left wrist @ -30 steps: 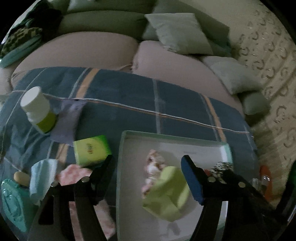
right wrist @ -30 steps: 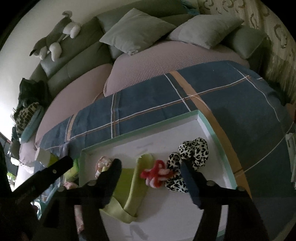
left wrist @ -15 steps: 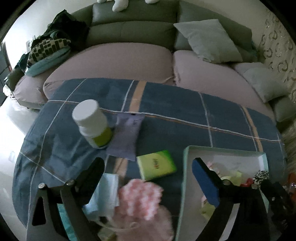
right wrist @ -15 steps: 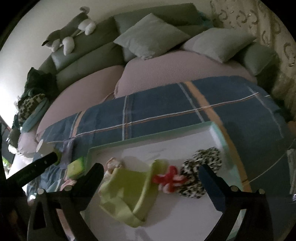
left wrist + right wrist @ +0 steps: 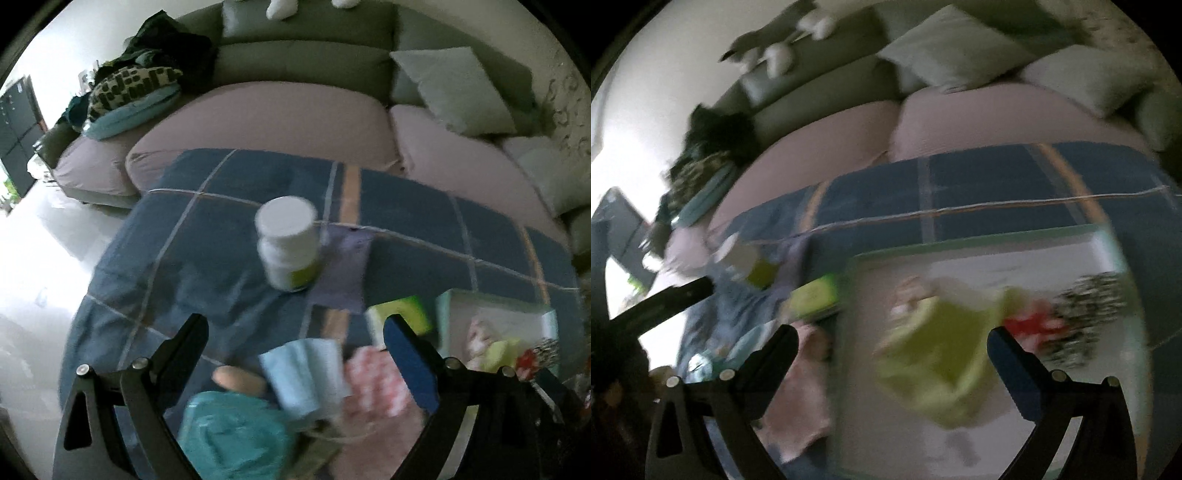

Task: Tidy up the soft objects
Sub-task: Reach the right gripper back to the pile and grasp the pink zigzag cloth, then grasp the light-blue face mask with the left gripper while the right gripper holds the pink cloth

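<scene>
My left gripper [image 5: 295, 328] is open above a light blue folded cloth [image 5: 304, 373] and a pink knitted piece [image 5: 376, 380] on the blue plaid cloth [image 5: 207, 266]; nothing is between its fingers. A teal pouch [image 5: 232, 432] lies lower left. My right gripper [image 5: 892, 338] is open over the left part of the white tray [image 5: 997, 254], empty. In the tray lie a yellow-green cloth [image 5: 938, 354], a red scrunchie [image 5: 1032, 325], a leopard scrunchie [image 5: 1089, 314] and a small pink piece [image 5: 910, 290]. The right wrist view is blurred.
A white bottle [image 5: 288, 247] stands on a lilac packet [image 5: 341, 269]. A green tissue pack [image 5: 400, 317] lies beside the tray [image 5: 498, 306]. A sofa [image 5: 295, 118] with cushions runs behind. The other gripper's black finger [image 5: 661, 302] crosses the left of the right wrist view.
Both grippers opened wider and swung left. The left one left the tray and now hangs over the loose items beside it; the yellow-green cloth stays in the tray.
</scene>
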`<state>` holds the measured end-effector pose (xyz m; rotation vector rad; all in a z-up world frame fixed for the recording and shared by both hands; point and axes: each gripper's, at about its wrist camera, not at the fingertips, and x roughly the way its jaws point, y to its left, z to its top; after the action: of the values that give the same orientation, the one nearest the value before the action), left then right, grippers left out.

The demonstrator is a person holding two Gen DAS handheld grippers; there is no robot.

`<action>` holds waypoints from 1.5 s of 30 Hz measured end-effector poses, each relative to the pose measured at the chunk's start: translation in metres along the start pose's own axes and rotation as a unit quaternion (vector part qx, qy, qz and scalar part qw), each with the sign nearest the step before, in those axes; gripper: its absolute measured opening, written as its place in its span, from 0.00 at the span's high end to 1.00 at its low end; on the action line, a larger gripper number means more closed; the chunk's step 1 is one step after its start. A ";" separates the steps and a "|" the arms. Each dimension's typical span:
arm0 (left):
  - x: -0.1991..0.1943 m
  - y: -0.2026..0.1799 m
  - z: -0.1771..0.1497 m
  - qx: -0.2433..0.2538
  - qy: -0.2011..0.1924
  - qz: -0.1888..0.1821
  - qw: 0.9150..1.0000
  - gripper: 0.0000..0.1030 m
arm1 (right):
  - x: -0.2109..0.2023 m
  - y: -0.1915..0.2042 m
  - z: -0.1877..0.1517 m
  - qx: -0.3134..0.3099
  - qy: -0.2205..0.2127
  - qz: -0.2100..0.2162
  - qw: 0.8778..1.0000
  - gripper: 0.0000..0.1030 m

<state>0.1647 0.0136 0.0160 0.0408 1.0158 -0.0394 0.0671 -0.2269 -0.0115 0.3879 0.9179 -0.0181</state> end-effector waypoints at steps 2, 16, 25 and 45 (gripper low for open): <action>0.006 0.011 -0.002 -0.016 0.012 -0.012 1.000 0.07 | 0.009 0.017 -0.006 -0.018 0.014 0.010 1.000 0.00; 0.041 0.014 -0.011 -0.026 0.071 -0.060 0.995 0.07 | 0.074 0.088 -0.042 -0.130 0.102 0.042 0.985 0.24; 0.051 0.022 -0.013 -0.040 0.084 -0.066 0.994 0.07 | 0.096 0.087 -0.043 -0.124 0.124 0.046 0.983 0.46; 0.063 0.012 -0.014 -0.018 0.101 -0.051 0.993 0.07 | 0.060 0.085 -0.030 -0.126 0.068 0.074 0.987 0.89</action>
<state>0.1868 0.0255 -0.0449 -0.0409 1.2196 -0.1124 0.0962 -0.1283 -0.0473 0.2229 1.0100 0.2612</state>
